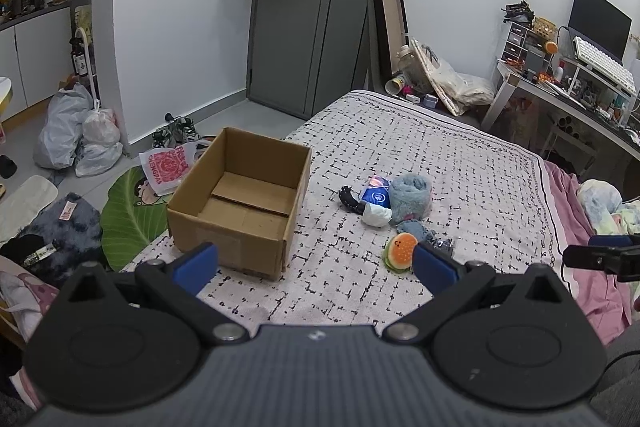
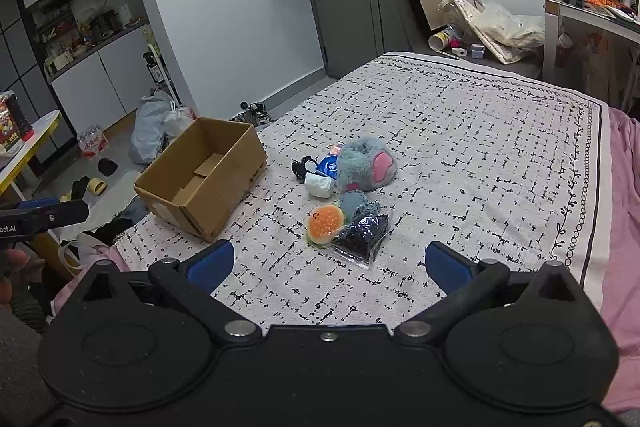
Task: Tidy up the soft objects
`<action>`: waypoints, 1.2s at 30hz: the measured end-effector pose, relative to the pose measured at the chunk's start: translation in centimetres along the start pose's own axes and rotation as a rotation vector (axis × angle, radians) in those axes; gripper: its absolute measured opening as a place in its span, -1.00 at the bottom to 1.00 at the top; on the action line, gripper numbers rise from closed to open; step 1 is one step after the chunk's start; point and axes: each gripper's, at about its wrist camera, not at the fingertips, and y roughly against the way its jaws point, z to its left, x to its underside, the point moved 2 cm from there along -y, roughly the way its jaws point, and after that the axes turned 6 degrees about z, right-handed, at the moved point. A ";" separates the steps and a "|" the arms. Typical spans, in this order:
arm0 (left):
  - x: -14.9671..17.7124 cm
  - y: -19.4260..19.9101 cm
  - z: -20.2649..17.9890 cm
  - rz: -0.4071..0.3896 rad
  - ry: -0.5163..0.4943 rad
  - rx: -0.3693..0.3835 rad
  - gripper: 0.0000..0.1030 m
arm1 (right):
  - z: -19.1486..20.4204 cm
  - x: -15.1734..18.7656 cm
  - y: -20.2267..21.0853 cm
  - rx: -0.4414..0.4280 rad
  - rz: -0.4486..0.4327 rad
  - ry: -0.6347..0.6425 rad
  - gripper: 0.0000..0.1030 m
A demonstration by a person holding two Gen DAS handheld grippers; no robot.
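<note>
Cardboard box (image 1: 240, 203), empty and open-topped, sits on the bed (image 2: 460, 131) at about ten o'clock from the right gripper (image 2: 326, 263). The soft things cluster at twelve o'clock: a burger plush (image 2: 325, 225) nearest, touching a clear bag of dark beads (image 2: 360, 239), with a grey-and-pink plush slipper (image 2: 366, 165) behind. Both the right and the left gripper (image 1: 314, 265) hover with jaws spread wide, holding nothing. The burger plush looks the easiest first pick: come down squarely over it, clear of the bag, and close gently, since it will squash.
</note>
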 end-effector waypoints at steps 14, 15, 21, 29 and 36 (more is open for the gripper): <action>-0.1 0.1 0.1 -0.001 0.000 0.002 1.00 | 0.0 -0.1 0.0 0.002 -0.001 0.002 1.00; -0.1 0.1 0.1 -0.001 -0.001 0.003 1.00 | 0.0 -0.1 0.0 0.002 -0.001 0.002 1.00; -0.2 0.2 0.1 -0.002 0.004 0.009 1.00 | 0.0 -0.2 0.1 0.002 -0.003 0.004 1.00; -0.3 0.2 0.4 -0.001 0.012 0.027 1.00 | 0.0 -0.5 0.0 -0.001 -0.006 0.005 1.00; -0.2 0.0 0.3 0.001 0.009 0.030 1.00 | 0.6 -0.2 0.1 0.000 -0.008 0.007 1.00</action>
